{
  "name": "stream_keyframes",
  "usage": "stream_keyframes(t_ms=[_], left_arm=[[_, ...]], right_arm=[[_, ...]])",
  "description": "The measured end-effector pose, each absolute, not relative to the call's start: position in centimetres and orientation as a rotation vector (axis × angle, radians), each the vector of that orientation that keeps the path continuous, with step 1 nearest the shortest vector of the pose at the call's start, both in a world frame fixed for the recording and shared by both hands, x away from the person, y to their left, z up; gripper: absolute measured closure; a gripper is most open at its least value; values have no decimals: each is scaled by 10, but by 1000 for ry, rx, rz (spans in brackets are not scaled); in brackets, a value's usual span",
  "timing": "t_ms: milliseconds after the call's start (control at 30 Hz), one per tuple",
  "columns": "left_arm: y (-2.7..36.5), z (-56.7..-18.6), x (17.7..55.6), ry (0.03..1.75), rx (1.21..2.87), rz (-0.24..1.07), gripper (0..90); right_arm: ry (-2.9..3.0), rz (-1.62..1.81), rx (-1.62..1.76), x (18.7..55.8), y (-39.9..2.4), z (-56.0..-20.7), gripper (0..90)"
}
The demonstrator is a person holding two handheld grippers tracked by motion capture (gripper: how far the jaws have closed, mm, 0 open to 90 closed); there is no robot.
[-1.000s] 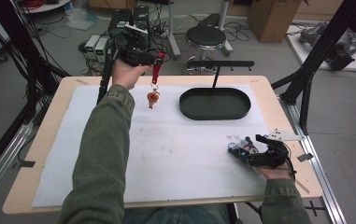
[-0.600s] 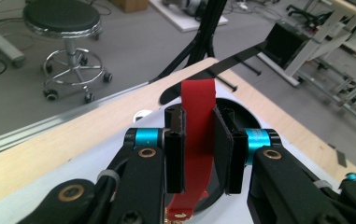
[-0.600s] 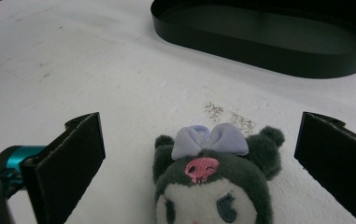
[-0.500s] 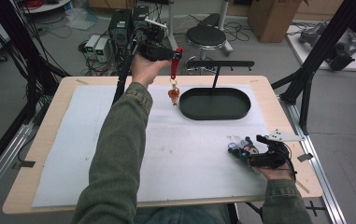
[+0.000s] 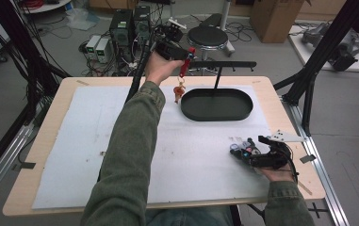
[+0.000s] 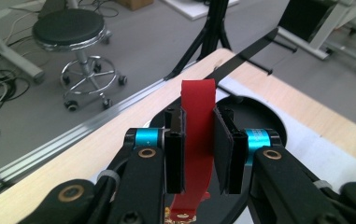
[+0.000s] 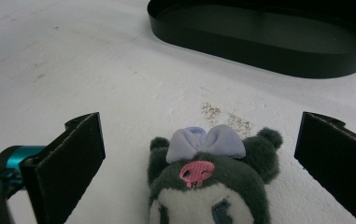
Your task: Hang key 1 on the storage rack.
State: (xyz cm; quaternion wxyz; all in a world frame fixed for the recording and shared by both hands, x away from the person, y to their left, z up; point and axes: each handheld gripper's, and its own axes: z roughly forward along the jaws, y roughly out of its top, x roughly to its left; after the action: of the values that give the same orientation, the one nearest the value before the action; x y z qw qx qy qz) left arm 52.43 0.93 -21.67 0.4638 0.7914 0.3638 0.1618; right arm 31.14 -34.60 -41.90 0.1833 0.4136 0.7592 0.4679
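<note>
High over the table's far edge, my left gripper point(image 5: 186, 54) point(image 6: 199, 116) is shut on a red strap point(image 6: 196, 140) point(image 5: 184, 67). A small red and gold charm point(image 5: 179, 92) dangles from the strap, just left of the black oval tray point(image 5: 217, 117). Above the tray a thin black bar point(image 5: 224, 64) point(image 6: 250, 49) with small pegs stands on a post, close to the right of the gripper. Near the table's right front, my right gripper point(image 5: 243, 151) point(image 7: 199, 140) lies open around a dark grey plush toy point(image 7: 208, 186) point(image 5: 240, 149) with a lilac bow, pads apart from it.
A white mat point(image 5: 97, 141) covers most of the wooden table point(image 5: 50, 122). Beyond the far edge stand a round stool point(image 5: 208, 35) point(image 6: 70, 28), computer boxes point(image 5: 120, 28) and cables. Black frame legs point(image 5: 309, 70) rise at the right. The oval tray point(image 7: 259, 46) lies ahead of the plush.
My left hand has carried the strap and its charm to the right along the far edge, closer to the black bar. The right gripper and the plush have stayed put.
</note>
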Motion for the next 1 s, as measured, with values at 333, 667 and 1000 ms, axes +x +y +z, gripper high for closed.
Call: stream_keyframes(t_ms=[333, 667, 1000], left_arm=[[-13, -210, 531, 874, 1913, 412, 757], [-23, -211, 544, 867, 1878, 393, 756], [-30, -216, 556, 904, 1829, 389, 756]], right_arm=[[2142, 1332, 1172, 311, -348, -419, 8], [2168, 1301, 1161, 312, -347, -421, 8], [2173, 1294, 1174, 311, -350, -422, 8]])
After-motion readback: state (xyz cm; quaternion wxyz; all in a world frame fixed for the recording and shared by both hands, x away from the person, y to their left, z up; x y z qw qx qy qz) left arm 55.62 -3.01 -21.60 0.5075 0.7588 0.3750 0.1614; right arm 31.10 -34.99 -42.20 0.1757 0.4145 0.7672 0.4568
